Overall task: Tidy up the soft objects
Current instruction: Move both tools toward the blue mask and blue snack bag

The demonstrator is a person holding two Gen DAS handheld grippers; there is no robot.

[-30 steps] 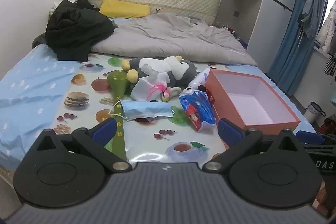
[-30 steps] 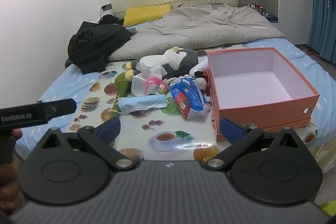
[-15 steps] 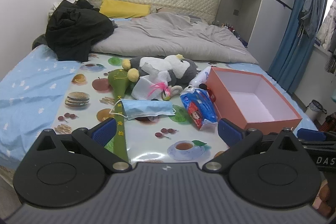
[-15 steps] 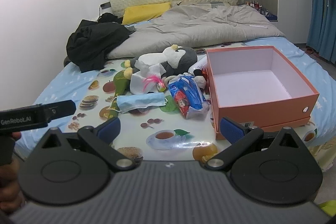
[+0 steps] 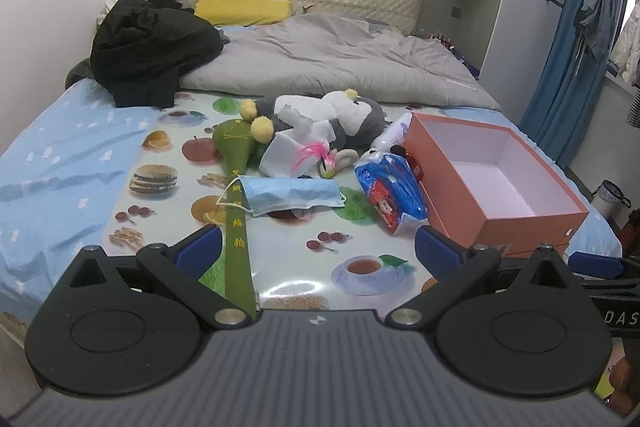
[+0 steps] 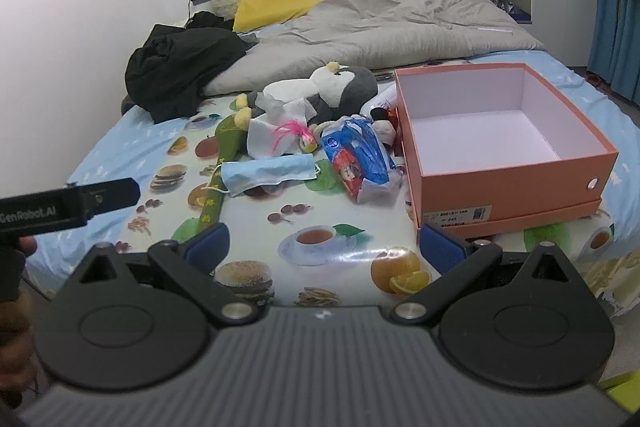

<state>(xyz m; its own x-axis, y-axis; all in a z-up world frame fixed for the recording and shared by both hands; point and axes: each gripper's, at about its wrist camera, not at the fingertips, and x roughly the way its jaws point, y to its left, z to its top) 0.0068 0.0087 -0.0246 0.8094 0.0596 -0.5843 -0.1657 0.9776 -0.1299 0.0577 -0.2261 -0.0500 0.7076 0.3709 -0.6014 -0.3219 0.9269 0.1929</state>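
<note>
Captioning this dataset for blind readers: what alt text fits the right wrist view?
An open right gripper hovers over a bed's food-print mat, holding nothing. Ahead lie a face mask, plush toy and blue packet, beside an empty orange box.

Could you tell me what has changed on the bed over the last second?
Both grippers, left gripper and right gripper, have drawn back slightly, jaws open and empty. The face mask, plush penguin and orange box lie where they were.
</note>
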